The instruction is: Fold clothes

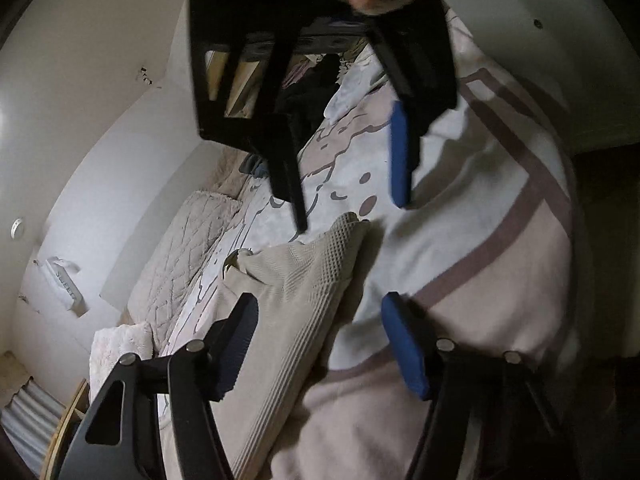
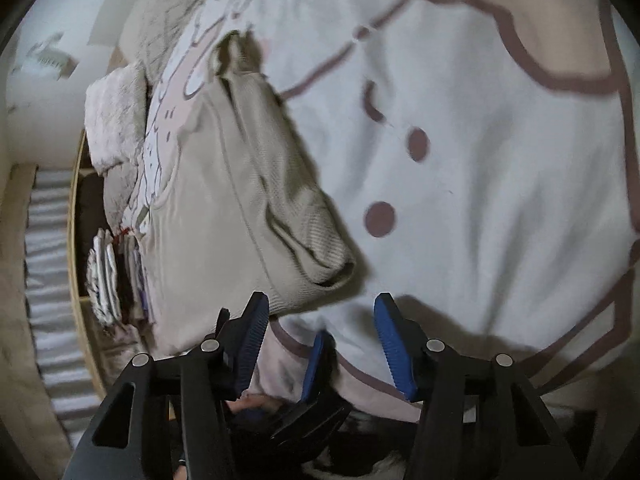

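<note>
With both the left gripper and the right gripper spread and empty above the beige garment, its near edge should be pinched evenly.

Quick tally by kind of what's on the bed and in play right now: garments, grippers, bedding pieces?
Beige knitted garment: 1
Grippers: 2, the left gripper and the right gripper, both with fingers apart and nothing between them
Patterned white and pink cover: 1
Quilted beige blanket: 1
Fluffy white throw: 1
Total: 6
</note>
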A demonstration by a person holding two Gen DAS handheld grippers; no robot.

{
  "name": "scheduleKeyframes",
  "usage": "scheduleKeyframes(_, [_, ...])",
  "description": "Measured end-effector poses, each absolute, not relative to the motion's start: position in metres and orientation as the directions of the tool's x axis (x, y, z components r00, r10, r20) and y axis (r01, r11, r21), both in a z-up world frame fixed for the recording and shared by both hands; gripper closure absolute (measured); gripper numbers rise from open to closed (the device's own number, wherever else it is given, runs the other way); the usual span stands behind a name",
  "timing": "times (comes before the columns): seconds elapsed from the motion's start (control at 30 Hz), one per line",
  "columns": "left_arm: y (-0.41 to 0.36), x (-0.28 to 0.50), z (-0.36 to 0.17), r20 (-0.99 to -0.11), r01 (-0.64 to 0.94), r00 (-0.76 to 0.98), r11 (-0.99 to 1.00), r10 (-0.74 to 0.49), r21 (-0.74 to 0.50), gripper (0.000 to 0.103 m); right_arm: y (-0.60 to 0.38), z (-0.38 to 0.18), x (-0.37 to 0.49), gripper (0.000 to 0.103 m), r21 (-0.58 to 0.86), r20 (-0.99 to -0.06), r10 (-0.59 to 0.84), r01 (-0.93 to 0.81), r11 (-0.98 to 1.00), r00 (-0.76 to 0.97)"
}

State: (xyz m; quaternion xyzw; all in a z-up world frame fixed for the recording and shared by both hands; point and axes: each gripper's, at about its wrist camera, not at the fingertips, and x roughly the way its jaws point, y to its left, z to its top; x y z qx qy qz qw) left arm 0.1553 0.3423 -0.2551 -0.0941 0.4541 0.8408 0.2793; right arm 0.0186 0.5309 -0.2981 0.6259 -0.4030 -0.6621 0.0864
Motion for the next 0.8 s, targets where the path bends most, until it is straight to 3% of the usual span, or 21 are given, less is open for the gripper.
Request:
scheduleKeyframes(0.13, [0.340, 0.146, -0.255, -0.427, -0.556, -0.829, -0.457, 0.361, 0.694, 0.037, 0.536, -0.309, 0.016, 0.047, 0.678, -0.722, -0.656, -0.417, -0.605, -0.221])
scheduleKeyframes(0.27, [0.342, 0.140, -0.256, -0.428, -0.553, -0.832, -0.467, 0.352, 0.690, 0.037, 0.522, -0.313, 0.003, 0.049, 0.664, -0.740, -0.644, -0.364, -0.653, -0.193])
scheduleKeyframes(0.3, [0.342, 0.139, -0.255, -0.427, -0.553, -0.832, -0.470, 0.354, 0.688, 0.037, 0.518, -0.311, 0.000, 0.070, 0.663, -0.743, -0.641, -0.343, -0.666, -0.191])
scheduleKeyframes(0.37, [0.344, 0.136, -0.252, -0.439, -0.561, -0.827, -0.477, 0.351, 0.676, 0.037, 0.513, -0.305, -0.003, 0.087, 0.661, -0.747, -0.637, -0.302, -0.687, -0.188])
scheduleKeyframes(0.6, [0.358, 0.115, -0.227, -0.482, -0.558, -0.824, -0.573, 0.297, 0.601, 0.037, 0.508, -0.273, -0.005, 0.090, 0.715, -0.699, -0.664, -0.257, -0.650, -0.266])
scheduleKeyframes(0.67, [0.363, 0.109, -0.220, -0.488, -0.555, -0.822, -0.601, 0.293, 0.575, 0.043, 0.510, -0.269, -0.006, 0.090, 0.733, -0.680, -0.679, -0.280, -0.620, -0.277])
scheduleKeyframes(0.7, [0.366, 0.106, -0.217, -0.491, -0.554, -0.821, -0.614, 0.291, 0.562, 0.055, 0.511, -0.268, -0.006, 0.090, 0.738, -0.674, -0.684, -0.286, -0.611, -0.278])
scheduleKeyframes(0.77, [0.369, 0.100, -0.213, -0.502, -0.550, -0.818, -0.641, 0.282, 0.536, 0.068, 0.508, -0.266, -0.008, 0.090, 0.742, -0.670, -0.688, -0.286, -0.606, -0.280])
scheduleKeyframes(0.8, [0.368, 0.097, -0.213, -0.510, -0.549, -0.815, -0.652, 0.277, 0.523, 0.068, 0.508, -0.264, -0.009, 0.090, 0.744, -0.667, -0.690, -0.287, -0.603, -0.281])
